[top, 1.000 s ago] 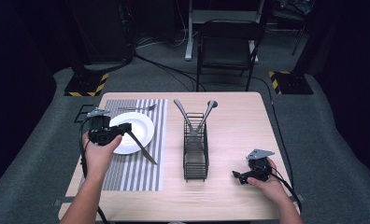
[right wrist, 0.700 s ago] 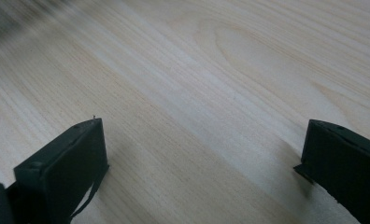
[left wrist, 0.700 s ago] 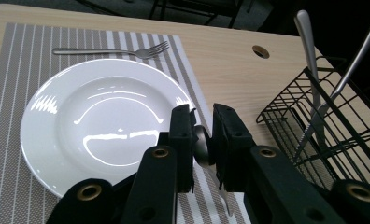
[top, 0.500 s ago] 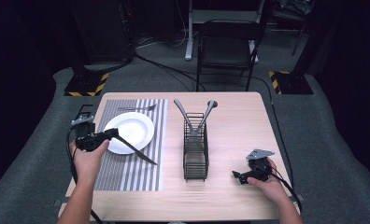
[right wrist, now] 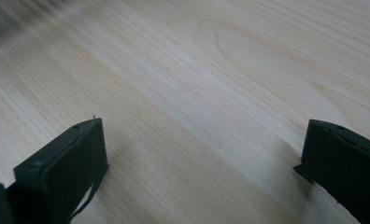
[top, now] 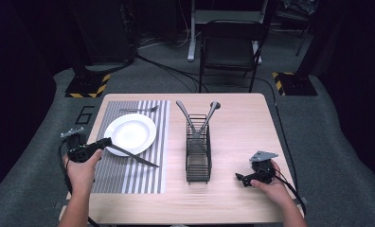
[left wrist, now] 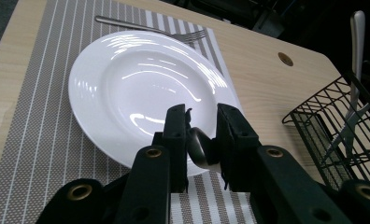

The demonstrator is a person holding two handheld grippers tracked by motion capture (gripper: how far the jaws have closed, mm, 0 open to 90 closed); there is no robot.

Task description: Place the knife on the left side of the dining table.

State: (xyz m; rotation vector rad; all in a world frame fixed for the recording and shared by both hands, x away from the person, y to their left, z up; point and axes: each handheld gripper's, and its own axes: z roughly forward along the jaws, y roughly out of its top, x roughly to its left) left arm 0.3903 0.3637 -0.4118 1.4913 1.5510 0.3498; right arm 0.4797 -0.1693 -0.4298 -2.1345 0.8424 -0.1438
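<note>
Nearest, at the lower right of the high view, the right gripper (top: 245, 178) is resting low over the bare wooden table (top: 237, 127); in the right gripper view its jaws are standing wide apart with nothing but wood grain between them. At the lower left of the high view, the left gripper (top: 102, 143) is sitting at the left edge of the striped placemat (top: 129, 177), held in the person's left hand (top: 81, 165). In the left gripper view its jaws are standing nearly closed, gripping the rounded metal handle end of a knife (left wrist: 199, 149). In the high view the knife (top: 131, 156) is running from the gripper toward the lower right, its dark blade lying across the placemat just below the white plate (top: 130, 134). Farther back, a fork (top: 139, 109) is lying on the placemat above the plate, apart from it. At frame centre, a black wire cutlery rack (top: 198, 153) is standing on the table, with two utensils (top: 197, 118) leaning out of its far end. Beyond the table, a dark chair (top: 230, 47) is standing on the grey floor.
</note>
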